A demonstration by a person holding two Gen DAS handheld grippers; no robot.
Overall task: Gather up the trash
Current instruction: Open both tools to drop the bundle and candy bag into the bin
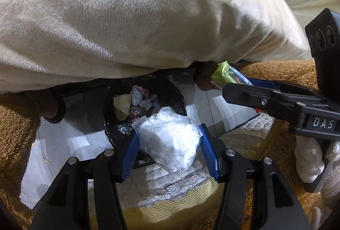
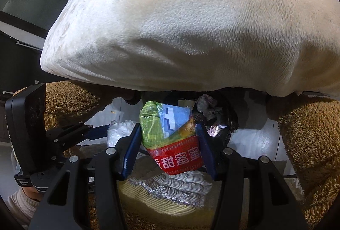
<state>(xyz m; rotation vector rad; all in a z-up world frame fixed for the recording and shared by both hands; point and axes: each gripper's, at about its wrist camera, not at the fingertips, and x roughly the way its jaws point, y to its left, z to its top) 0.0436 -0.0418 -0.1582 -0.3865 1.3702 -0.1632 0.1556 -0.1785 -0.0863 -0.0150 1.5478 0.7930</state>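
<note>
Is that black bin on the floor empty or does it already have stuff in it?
Partly filled. The black bin already holds crumpled wrappers and paper scraps, seen through its open top in the left view.

a clear-white plastic bag [image 1: 170,140], a green, blue and red wrapper [image 2: 172,136], a cream cushion [image 1: 131,17], brown fuzzy fabric [image 2: 310,145].

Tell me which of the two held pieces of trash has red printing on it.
The snack packet in the right gripper: green, blue and red. The left gripper holds a clear plastic bag with white contents.

Black tool [image 1: 169,150] with ribbed blue pads, silver screws; second tool [image 2: 169,149] alike; white knit glove [image 1: 312,163].
</note>
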